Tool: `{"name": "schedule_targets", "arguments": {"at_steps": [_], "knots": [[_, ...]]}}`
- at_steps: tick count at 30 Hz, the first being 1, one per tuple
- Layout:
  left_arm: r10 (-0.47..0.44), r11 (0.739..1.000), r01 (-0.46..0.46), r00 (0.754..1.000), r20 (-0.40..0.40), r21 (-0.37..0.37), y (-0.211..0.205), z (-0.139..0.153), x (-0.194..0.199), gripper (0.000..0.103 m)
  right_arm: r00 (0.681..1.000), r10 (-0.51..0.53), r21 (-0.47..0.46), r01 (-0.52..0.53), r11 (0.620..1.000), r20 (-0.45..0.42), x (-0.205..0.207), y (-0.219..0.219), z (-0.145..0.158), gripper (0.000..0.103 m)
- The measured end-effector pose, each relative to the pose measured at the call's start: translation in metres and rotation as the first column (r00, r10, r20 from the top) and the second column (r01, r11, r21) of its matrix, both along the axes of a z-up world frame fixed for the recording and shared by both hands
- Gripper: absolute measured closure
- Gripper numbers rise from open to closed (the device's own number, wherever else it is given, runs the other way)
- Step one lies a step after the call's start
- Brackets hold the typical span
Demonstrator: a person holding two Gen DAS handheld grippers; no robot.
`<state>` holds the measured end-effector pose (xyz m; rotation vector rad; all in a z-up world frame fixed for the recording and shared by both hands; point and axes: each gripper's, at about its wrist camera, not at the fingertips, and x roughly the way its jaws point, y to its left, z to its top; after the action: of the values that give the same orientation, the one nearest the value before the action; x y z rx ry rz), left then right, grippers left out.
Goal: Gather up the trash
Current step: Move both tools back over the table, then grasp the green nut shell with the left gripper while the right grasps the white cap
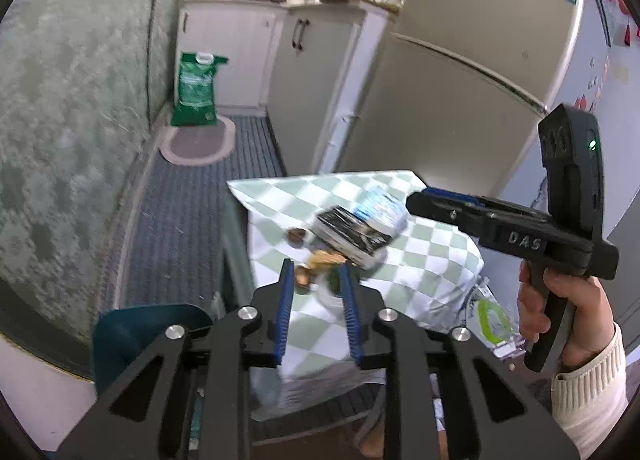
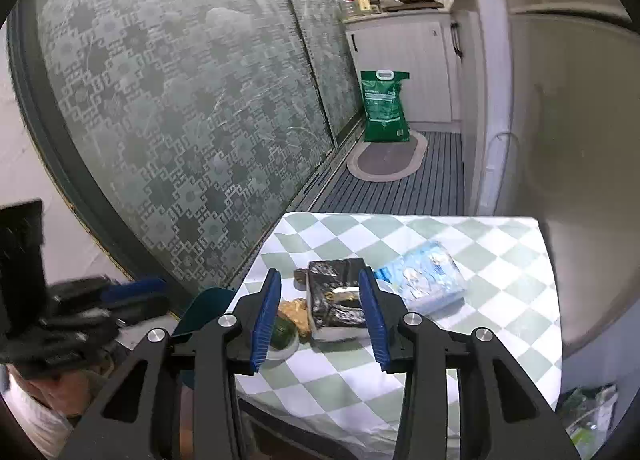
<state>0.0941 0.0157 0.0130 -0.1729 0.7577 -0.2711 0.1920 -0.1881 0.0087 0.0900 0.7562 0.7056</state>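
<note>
A small table with a green-and-white checked cloth (image 1: 432, 260) (image 2: 500, 256) holds a roll of black trash bags (image 1: 352, 234) (image 2: 336, 300), a blue-and-white tissue pack (image 1: 382, 209) (image 2: 428, 280), brown scraps (image 1: 320, 260) (image 2: 298, 314) and a dark green round thing on a white dish (image 2: 284, 334). My left gripper (image 1: 316, 272) is open and empty above the near table edge. My right gripper (image 2: 318, 280) (image 1: 420, 195) is open and empty, its jaws standing either side of the black roll from above.
A teal bin (image 1: 136, 336) (image 2: 208, 308) stands left of the table. A green sack (image 1: 194, 89) (image 2: 384, 107) and an oval mat (image 1: 198, 143) lie on the striped floor. A fridge (image 1: 460, 71) is on the right, patterned glass doors (image 2: 180, 99) on the left. A bag (image 1: 488, 316) lies under the table's right side.
</note>
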Motion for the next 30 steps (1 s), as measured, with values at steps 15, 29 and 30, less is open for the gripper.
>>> {"name": "schedule_targets", "arguments": {"at_steps": [15, 29, 30], "knots": [[-0.012, 0.993, 0.018, 0.998, -0.056, 0.113, -0.053, -0.033, 0.033, 0.08, 0.998, -0.025, 0.011, 0.026, 1.0, -0.049, 0.008, -0.028, -0.018, 0.063], [0.021, 0.984, -0.008, 0.997, -0.072, 0.18, -0.059, -0.043, 0.044, 0.08, 0.986, 0.012, 0.167, 0.015, 0.986, -0.164, 0.034, -0.025, -0.043, 0.063], [0.023, 0.984, -0.008, 0.997, -0.077, 0.181, -0.058, -0.044, 0.045, 0.079, 0.985, 0.003, 0.162, 0.025, 0.986, -0.172, 0.037, -0.022, -0.047, 0.063]]}}
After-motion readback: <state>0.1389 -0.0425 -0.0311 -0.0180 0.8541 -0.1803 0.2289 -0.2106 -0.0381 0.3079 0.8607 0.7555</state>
